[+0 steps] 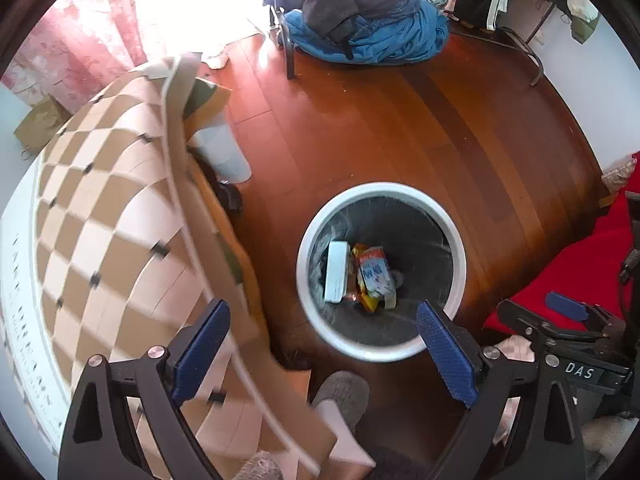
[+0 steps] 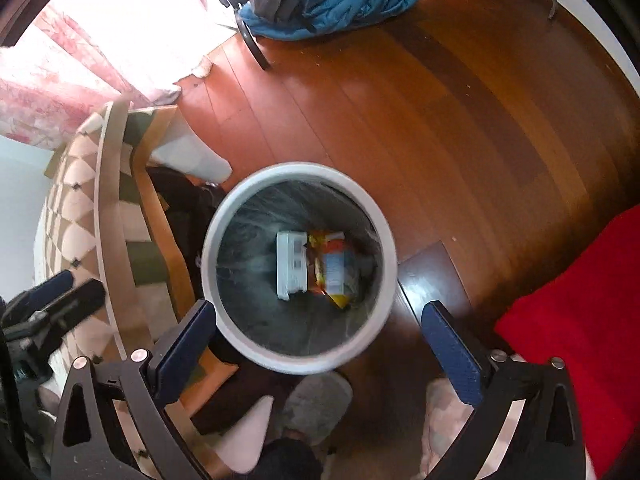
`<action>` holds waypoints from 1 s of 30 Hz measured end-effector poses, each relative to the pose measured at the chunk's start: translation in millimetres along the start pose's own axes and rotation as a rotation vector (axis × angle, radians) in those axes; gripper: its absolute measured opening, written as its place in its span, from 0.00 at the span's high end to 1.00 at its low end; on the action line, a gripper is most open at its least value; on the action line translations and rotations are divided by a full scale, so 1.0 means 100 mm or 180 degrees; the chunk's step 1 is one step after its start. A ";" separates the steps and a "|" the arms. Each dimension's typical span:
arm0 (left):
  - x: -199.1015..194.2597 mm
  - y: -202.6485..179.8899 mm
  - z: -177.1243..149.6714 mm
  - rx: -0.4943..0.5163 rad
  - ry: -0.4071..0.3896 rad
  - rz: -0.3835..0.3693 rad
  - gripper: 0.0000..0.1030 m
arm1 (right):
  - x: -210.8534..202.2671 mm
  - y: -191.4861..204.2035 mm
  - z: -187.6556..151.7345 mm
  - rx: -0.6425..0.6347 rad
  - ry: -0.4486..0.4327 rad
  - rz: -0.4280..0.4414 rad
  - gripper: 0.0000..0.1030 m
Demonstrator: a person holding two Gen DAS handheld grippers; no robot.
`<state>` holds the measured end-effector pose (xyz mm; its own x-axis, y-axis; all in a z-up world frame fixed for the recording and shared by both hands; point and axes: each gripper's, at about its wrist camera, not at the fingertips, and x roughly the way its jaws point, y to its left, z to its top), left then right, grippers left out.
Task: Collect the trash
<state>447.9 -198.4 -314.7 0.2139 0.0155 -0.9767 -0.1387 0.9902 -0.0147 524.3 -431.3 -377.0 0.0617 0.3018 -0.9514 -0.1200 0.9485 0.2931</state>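
Note:
A round white trash bin (image 1: pixel 382 350) with a dark liner stands on the wooden floor; it also shows in the right wrist view (image 2: pixel 300 360). Inside lie a white box (image 1: pixel 335 272) (image 2: pixel 290 266), a blue and white milk carton (image 1: pixel 376 272) (image 2: pixel 334 270) and a yellow wrapper (image 1: pixel 366 300). My left gripper (image 1: pixel 322 346) is open and empty above the bin's near edge. My right gripper (image 2: pixel 320 340) is open and empty, held above the bin. The right gripper shows at the right in the left wrist view (image 1: pixel 568 312); the left gripper shows at the left in the right wrist view (image 2: pixel 60 296).
A table with a checkered cloth (image 1: pixel 108 208) stands left of the bin. A red cloth (image 2: pixel 572 320) lies to the right. A chair piled with blue and dark clothes (image 1: pixel 360 20) stands at the far side. My slippered foot (image 1: pixel 340 396) is near the bin.

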 end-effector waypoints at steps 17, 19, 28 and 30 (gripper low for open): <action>-1.38 0.03 -0.70 0.0038 -0.0389 -0.0221 0.07 | -1.49 0.34 -0.96 -0.0158 -0.0316 -0.0160 0.00; -1.59 0.05 -0.77 0.0042 -0.0475 -0.0268 0.07 | -1.72 0.43 -1.06 -0.0206 -0.0383 -0.0099 0.00; -2.37 0.14 -1.09 0.0054 -0.0730 -0.0507 0.07 | -2.68 0.75 -1.48 -0.0383 -0.0681 0.0236 0.00; -2.50 0.17 -1.15 0.0048 -0.0750 -0.0601 0.07 | -2.85 0.80 -1.56 -0.0415 -0.0728 0.0293 0.00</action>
<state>280.9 -201.2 -95.5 0.4532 -0.1392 -0.8804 -0.0610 0.9806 -0.1865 342.5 -456.5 -97.4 0.2649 0.4142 -0.8708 -0.2612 0.9001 0.3487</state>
